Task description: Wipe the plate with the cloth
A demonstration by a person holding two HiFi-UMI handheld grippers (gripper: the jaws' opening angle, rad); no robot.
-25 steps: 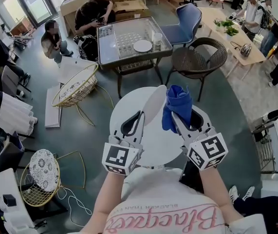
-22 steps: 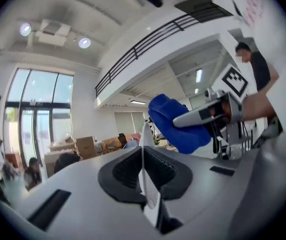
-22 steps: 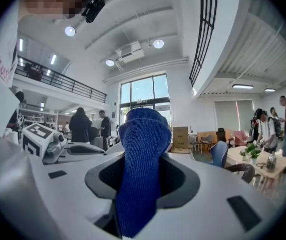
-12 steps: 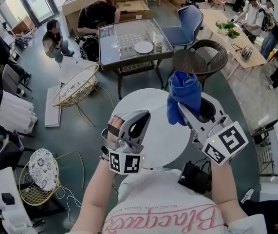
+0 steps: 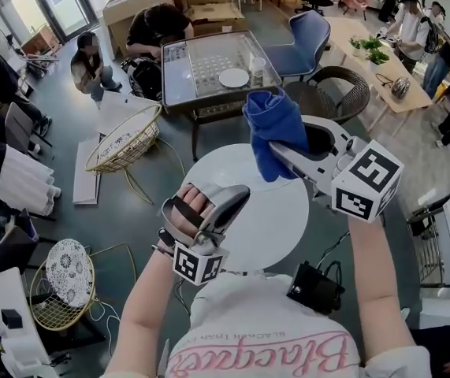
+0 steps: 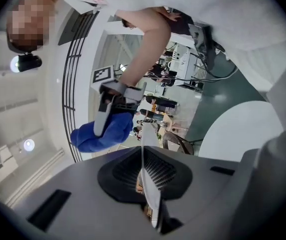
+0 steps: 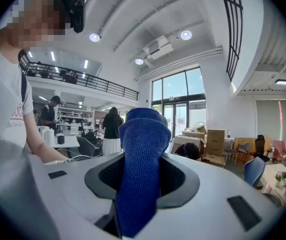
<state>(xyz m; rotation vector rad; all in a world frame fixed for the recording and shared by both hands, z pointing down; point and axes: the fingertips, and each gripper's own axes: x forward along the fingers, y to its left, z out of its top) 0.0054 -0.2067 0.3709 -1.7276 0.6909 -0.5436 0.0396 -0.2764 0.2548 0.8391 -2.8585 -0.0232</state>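
Observation:
My left gripper [image 5: 236, 197] hangs over the round white table [image 5: 288, 235], rolled so the hand's fingers face up. It is shut on the rim of a thin white plate [image 6: 148, 189], which stands edge-on between the jaws in the left gripper view. In the head view the plate's outline is lost against the white table top. My right gripper [image 5: 278, 154] is raised higher, to the right, and is shut on a bunched blue cloth [image 5: 272, 132]. The cloth [image 7: 140, 169] fills the gap between its jaws and droops over the tips. The cloth [image 6: 102, 134] hangs apart from the plate.
Behind the round table stand a glass-top table [image 5: 185, 69] carrying a small plate and cup, a blue chair [image 5: 311, 30] and a dark wicker chair [image 5: 331, 93]. Wire baskets [image 5: 122, 140] lie at left. A black box [image 5: 315, 286] sits on the floor. Several people are around.
My left gripper has rolled over with the plate, from edge-up to the hand facing up. My right gripper has risen with the cloth and now stands higher, above the table's far side.

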